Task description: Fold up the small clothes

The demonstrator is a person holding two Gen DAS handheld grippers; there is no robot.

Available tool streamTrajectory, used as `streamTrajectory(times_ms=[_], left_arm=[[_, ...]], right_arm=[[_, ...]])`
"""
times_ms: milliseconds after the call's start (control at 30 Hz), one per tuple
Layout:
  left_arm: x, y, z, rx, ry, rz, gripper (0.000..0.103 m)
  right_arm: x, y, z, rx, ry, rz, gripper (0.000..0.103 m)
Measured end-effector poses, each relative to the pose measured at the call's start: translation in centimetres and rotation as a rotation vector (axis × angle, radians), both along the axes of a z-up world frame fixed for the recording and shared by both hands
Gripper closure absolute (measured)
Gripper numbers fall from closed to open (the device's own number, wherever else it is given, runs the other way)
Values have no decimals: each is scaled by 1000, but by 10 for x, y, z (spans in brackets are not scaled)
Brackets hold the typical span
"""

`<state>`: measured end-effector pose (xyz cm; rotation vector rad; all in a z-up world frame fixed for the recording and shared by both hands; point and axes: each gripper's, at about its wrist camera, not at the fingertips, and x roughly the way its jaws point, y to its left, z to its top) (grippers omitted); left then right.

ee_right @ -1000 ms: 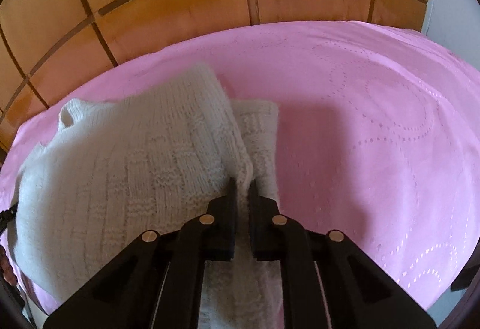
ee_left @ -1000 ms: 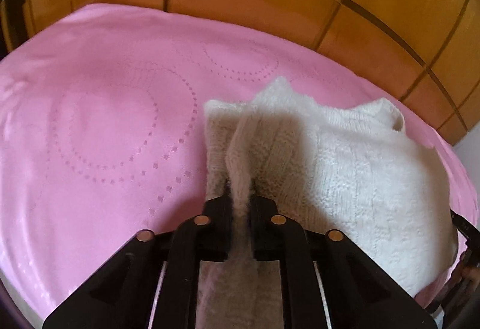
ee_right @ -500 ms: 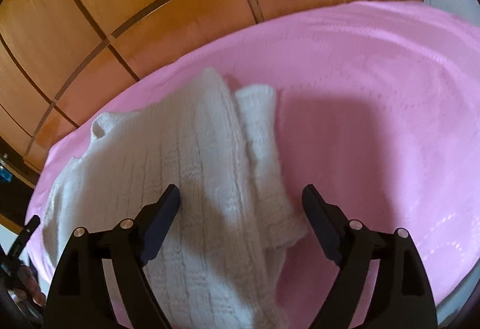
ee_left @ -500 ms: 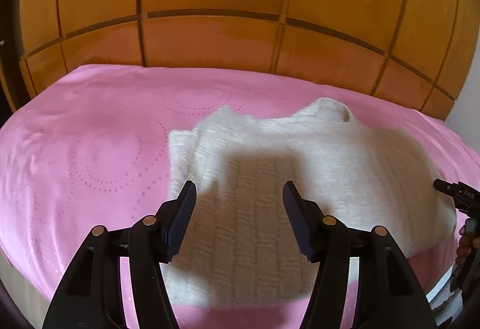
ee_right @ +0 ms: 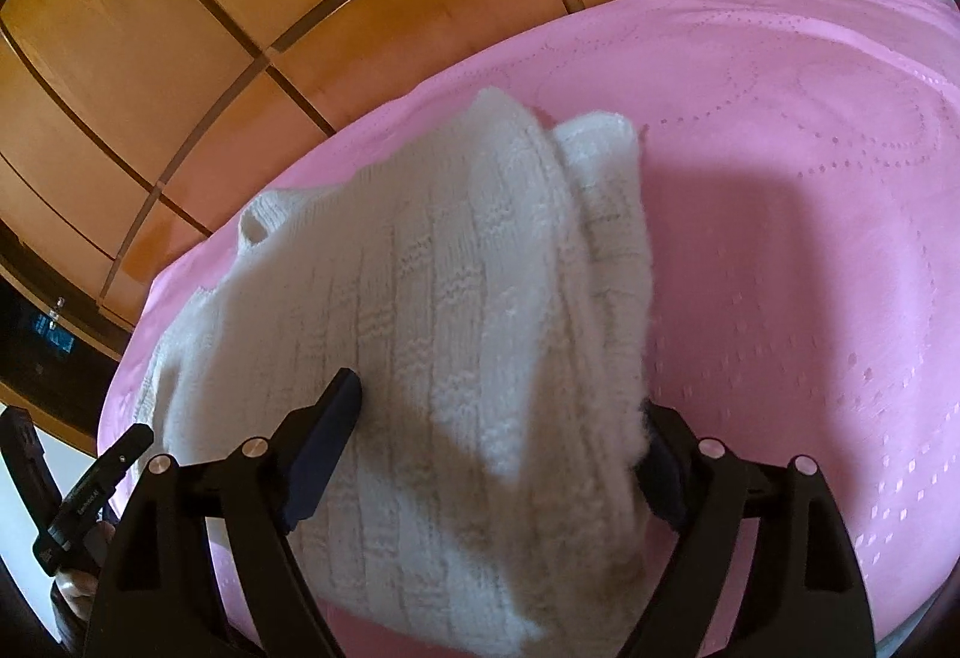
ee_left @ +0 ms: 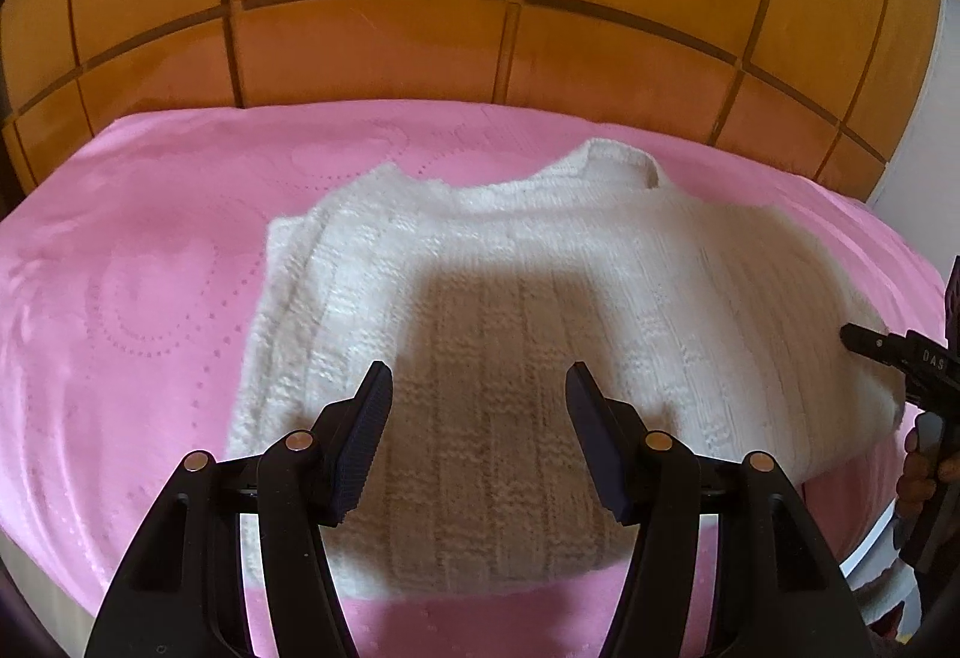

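A panelled orange-brown wooden headboard (ee_left: pixel 384 51) rises behind the pink bedspread with its dotted circle pattern (ee_left: pixel 138 262), and on that spread lies the cream cable-knit small sweater (ee_left: pixel 540 262), its sides folded in and its neck hole toward the headboard.

My left claw (ee_left: pixel 479 394) hangs above the sweater's near part with its jaws spread and nothing between the pads; its shadow darkens the knit below. My right claw (ee_right: pixel 504 406) has its jaws wide too, closing a little, straddling the folded right edge of the sweater. The right pad is hidden behind fuzzy knit, so I cannot tell whether it touches; the left pad stands clear.

The left view shows the sweater's whole outline and, cut off at the right margin, my other tool with fingertips on it. The right view alone shows the layered fold and a dark gap beside the headboard at far left.
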<state>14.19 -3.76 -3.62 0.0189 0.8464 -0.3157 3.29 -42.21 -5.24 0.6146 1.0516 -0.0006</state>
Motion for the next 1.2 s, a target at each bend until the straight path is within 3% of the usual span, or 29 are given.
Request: streamTrajectory(times_ms=[100,333,533,767,1000,1200], left_arm=[[1,-3,-5,8,10,-8,44],[5,-5,-17,-2,42,-15,43],[9,2,-23,-48,69,-23,43],[11,11,-28,-121,84,-35,43],[11,42,-18,-300,116,-30,43],[0,91,-5,-395,87,46,43]], right_arm=[[3,-1,-2,-9,3,11,31],[8,6,3,-12,22,59,65],[16,14,23,-29,45,81,71],[27,38,70,-36,-25,145,73],[58,106,113,9,-124,280,79],[88,192,126,3,-175,439,86]])
